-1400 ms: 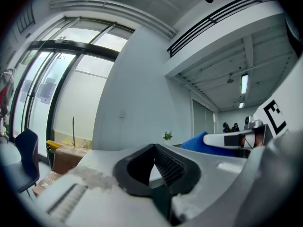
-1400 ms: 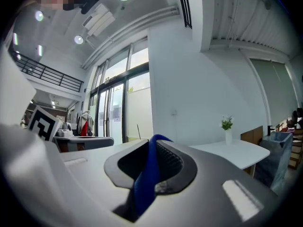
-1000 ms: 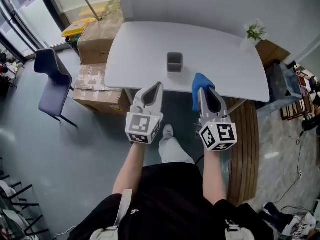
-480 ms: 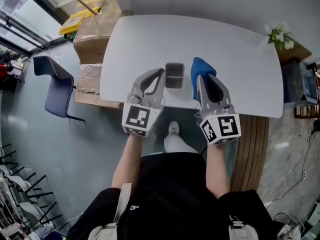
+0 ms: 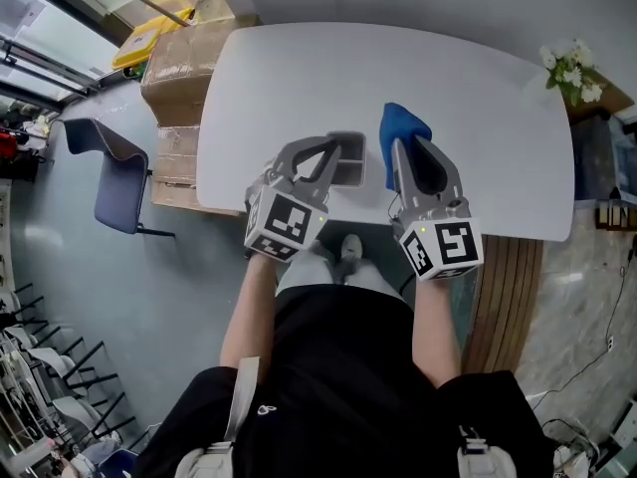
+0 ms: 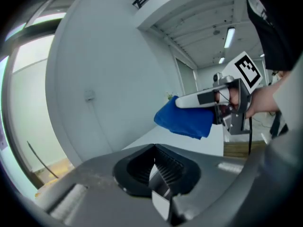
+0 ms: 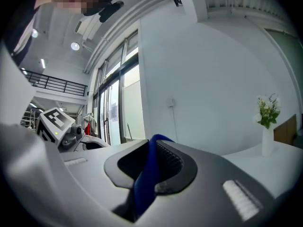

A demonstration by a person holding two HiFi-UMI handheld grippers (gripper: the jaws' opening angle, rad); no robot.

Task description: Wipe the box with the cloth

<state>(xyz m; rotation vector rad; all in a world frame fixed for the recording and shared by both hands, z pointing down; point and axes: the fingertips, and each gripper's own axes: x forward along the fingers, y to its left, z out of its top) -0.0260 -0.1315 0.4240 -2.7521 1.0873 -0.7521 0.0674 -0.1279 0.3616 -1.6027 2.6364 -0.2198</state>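
A small grey open box (image 5: 350,170) stands near the front edge of the white table (image 5: 478,118). My left gripper (image 5: 332,147) is shut with nothing in it; its tips lie over the box's left rim, and I cannot tell if they touch. My right gripper (image 5: 399,149) is shut on a blue cloth (image 5: 403,127), which hangs just right of the box. In the left gripper view the right gripper (image 6: 179,101) carries the cloth (image 6: 184,119) above the tabletop. In the right gripper view the cloth (image 7: 147,183) is pinched between the pads.
A vase of white flowers (image 5: 572,68) stands at the table's far right corner. Cardboard boxes (image 5: 179,68) are stacked on the floor left of the table, with a blue chair (image 5: 114,172) beside them. A wooden bench (image 5: 503,297) lies at the right.
Both grippers have moved forward from in front of the table to over its near edge. The left one has rolled and swung in over the box. The cloth now hangs beside the box.
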